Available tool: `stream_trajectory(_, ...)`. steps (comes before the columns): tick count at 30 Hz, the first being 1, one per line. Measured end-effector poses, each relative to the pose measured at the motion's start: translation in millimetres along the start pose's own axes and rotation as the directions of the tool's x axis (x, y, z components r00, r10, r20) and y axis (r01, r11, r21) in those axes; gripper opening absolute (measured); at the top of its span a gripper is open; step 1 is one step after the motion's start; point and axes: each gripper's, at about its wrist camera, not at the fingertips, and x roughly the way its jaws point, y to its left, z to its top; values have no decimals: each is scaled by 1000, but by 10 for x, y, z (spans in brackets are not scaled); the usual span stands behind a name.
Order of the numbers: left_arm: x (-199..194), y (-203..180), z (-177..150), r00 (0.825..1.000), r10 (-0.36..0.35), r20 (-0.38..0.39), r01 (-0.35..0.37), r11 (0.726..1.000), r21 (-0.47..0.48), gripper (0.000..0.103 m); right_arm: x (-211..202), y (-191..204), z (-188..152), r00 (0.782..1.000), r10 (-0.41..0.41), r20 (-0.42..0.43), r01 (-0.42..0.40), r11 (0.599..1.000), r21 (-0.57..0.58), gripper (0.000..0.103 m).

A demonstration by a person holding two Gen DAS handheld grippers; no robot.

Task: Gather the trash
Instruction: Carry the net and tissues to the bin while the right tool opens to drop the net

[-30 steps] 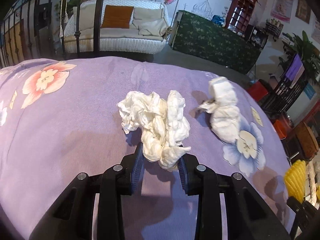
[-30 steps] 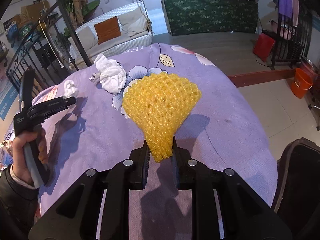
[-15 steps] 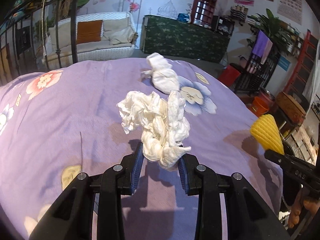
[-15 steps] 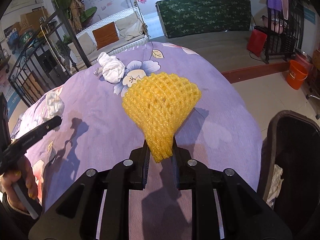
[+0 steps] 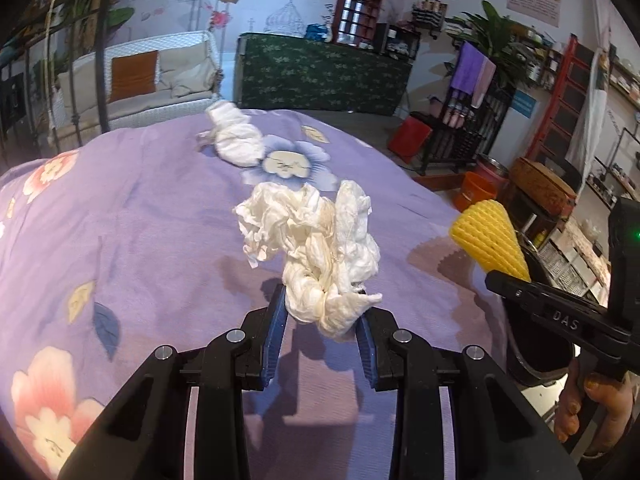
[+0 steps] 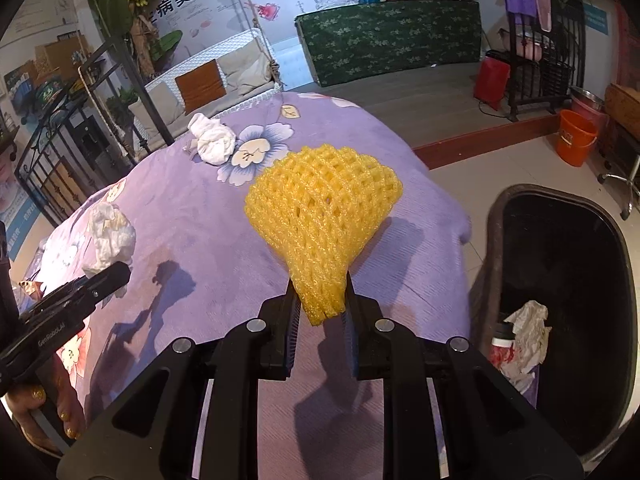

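Right wrist view: right gripper (image 6: 320, 312) clamps the yellow foam net (image 6: 322, 216), with the black bin (image 6: 560, 280) near right, this arm nearer. Left gripper (image 5: 322, 320) clamps the crumpled tissue (image 5: 316, 248) above the purple cloth (image 5: 140, 220).

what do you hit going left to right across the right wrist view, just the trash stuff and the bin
crumpled tissue in the left gripper → balled white tissue on the purple cloth → yellow foam net in the right gripper → black bin with white wrapper trash inside
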Motion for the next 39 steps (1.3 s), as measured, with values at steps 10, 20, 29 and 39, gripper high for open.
stream_trajectory(10,78,-685,-91,989,-142,-31,145,983,110,32,-422,-697,-235,992,-118,36,112,984,138,20)
stream_trajectory(20,205,-1165,-208,973,-217,-76,228,953,201,32,-528,-1402,-478,970,-240,-26,238,934,264,20)
stream_trajectory(29,321,-1518,-285,961,-249,-121,273,926,262,32,-331,-1776,-666,951,-286,-117,309,894,326,20)
stream_trajectory(39,464,-1737,-365,948,-266,-174,307,909,284,32,-136,-1837,-771,932,-323,-165,360,882,306,67)
